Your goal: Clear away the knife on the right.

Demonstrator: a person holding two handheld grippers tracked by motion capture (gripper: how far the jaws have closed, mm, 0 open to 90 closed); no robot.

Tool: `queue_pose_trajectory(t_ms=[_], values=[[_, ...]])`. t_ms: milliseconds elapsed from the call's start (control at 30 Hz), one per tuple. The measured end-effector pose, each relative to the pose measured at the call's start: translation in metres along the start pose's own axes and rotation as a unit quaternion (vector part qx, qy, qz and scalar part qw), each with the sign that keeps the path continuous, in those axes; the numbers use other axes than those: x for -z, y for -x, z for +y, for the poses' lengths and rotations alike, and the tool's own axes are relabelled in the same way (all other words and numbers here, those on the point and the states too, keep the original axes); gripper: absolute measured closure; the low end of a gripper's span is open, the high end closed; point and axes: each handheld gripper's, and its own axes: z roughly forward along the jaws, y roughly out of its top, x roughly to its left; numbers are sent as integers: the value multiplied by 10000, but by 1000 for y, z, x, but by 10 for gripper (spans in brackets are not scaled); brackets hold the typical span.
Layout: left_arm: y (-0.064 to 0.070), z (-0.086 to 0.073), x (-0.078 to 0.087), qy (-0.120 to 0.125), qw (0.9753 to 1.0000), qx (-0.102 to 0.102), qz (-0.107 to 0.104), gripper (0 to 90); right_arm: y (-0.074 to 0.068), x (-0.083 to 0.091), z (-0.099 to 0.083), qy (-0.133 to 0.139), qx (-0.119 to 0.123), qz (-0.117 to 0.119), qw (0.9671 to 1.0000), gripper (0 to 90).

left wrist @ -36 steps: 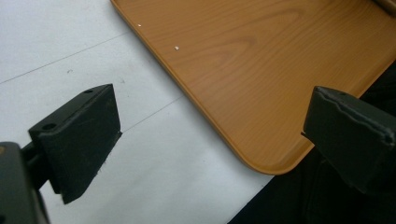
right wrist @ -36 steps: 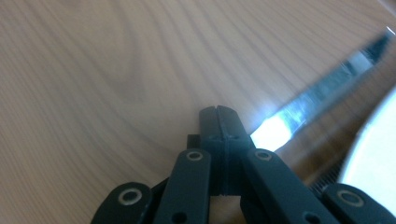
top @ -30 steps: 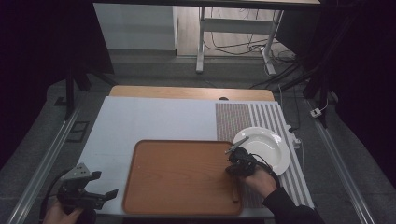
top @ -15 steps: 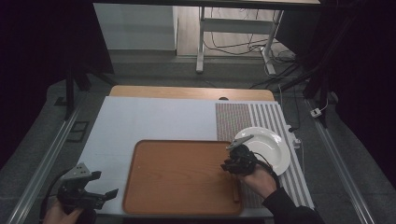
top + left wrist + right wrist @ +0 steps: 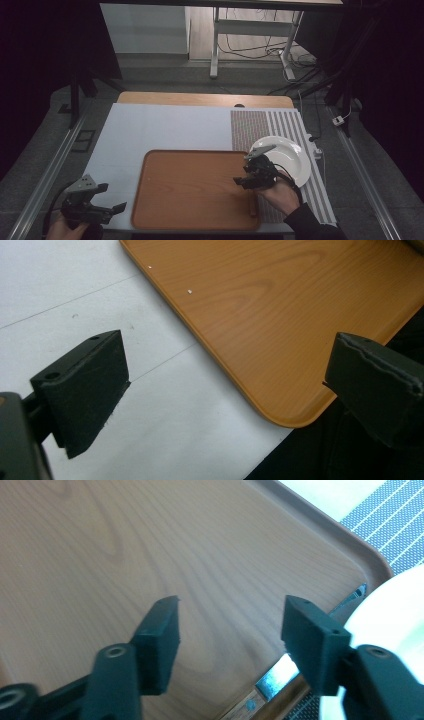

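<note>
Both jaws spread, the right hand-held gripper hovers over a rounded wood-grain tray beside a glossy white plate; the left hand-held gripper gapes, empty.

Wooden tray flat at my near table edge; white plate just right, knife along tray's right rim.

Black two-jaw left tool, right tool, grey three-cornered plates, dark sleeve
</note>
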Motion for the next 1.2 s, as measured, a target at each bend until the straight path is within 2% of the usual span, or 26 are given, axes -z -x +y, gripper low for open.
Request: queue_pose_trajectory(t_ms=[100, 367, 533, 700, 833, 1200], values=[[0, 0, 0, -1, 10000, 5, 0, 40, 0, 3, -1, 74, -52, 20, 10000, 284], [0, 0, 0, -3, 10000, 11, -3, 40, -2, 19, -7, 332, -179, -169, 9991, 114], [0, 0, 0, -3, 10000, 15, 2, 40, 1, 32, -14, 502, -207, -235, 9982, 81], [0, 0, 0, -1, 10000, 18, 7, 40, 4, 43, -25, 639, -395, -309, 9967, 38], [-1, 0, 0, -3, 10000, 21, 0, 39, 7, 51, -35, 713, -441, -423, 9956, 5], [-1, 0, 0, 6, 10000, 37, 4, 39, 6, 74, -62, 898, -703, -753, 9906, 0]])
